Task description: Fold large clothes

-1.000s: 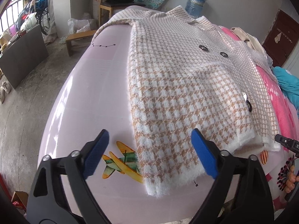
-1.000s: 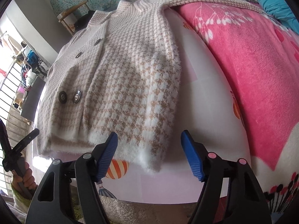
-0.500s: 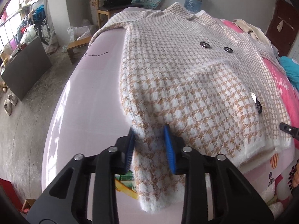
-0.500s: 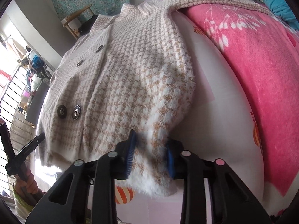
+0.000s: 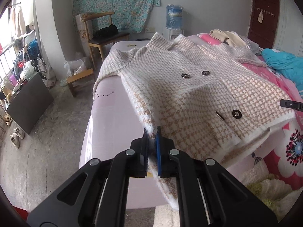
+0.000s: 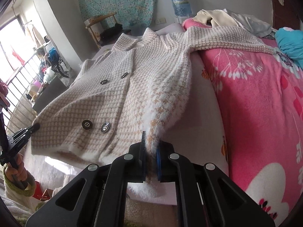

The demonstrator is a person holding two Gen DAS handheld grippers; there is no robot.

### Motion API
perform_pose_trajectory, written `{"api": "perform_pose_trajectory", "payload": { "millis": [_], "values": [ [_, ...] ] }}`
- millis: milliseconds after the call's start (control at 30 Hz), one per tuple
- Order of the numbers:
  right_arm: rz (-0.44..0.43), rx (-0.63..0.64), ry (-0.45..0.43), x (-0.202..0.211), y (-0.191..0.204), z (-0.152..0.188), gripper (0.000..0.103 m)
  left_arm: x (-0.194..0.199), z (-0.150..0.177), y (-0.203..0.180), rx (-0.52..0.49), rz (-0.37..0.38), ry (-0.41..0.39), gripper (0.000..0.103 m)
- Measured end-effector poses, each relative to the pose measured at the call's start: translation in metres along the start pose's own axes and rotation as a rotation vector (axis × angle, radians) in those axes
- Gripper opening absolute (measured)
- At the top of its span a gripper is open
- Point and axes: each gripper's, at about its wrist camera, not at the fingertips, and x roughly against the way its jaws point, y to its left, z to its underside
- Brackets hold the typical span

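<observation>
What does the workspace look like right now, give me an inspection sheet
Surface: bed with lilac sheet, pink floral blanket on one side.
Job's things: checked buttoned cardigan spread out, hem corners lifted.
Clutter: teal cloth, beige clothes at the far end.
Grippers: left gripper and right gripper each shut on the hem.
Cables: nothing seen.
Surroundings: wooden chair, water bottle, brown door.
</observation>
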Motion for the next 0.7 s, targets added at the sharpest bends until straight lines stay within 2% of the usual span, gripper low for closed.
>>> {"api": "perform_pose_trajectory", "payload": {
  "millis": [167, 233, 300, 333, 367, 433, 533, 600, 700],
  "values": [
    [0.01, -0.055, 0.077, 0.023, -0.016, 0.041, 0.008, 0.013, 0.038, 0.001, 0.037, 0.025, 0.125, 0.007],
    [0.034, -0.063, 0.123, 0.015, -0.021, 0.059, 0.01, 0.0, 0.054, 0.002, 0.052, 0.03, 0.192, 0.012],
    [0.112, -0.058, 0.176, -0.002, -0.025, 0.07, 0.023, -0.016, 0.065, 0.007, 0.071, 0.019, 0.239, 0.013],
    [0.17, -0.04, 0.202, -0.009, -0.024, 0.072, 0.033, -0.021, 0.068, 0.011, 0.081, 0.007, 0.247, 0.017],
    [0.221, -0.021, 0.212, -0.011, -0.023, 0.073, 0.037, -0.024, 0.069, 0.016, 0.09, -0.005, 0.251, 0.02],
    [0.245, 0.009, 0.184, -0.003, -0.018, 0.068, 0.053, -0.02, 0.066, 0.027, 0.11, -0.007, 0.234, 0.037],
    [0.28, 0.083, 0.074, 0.022, -0.004, 0.052, 0.07, -0.007, 0.058, 0.042, 0.121, -0.026, 0.168, 0.053],
    [0.285, 0.125, 0.004, 0.033, 0.005, 0.035, 0.075, -0.003, 0.049, 0.044, 0.125, -0.045, 0.136, 0.056],
    [0.215, 0.161, -0.068, 0.032, 0.024, 0.01, 0.085, -0.004, 0.032, 0.046, 0.142, -0.038, 0.1, 0.063]
  ]
}}
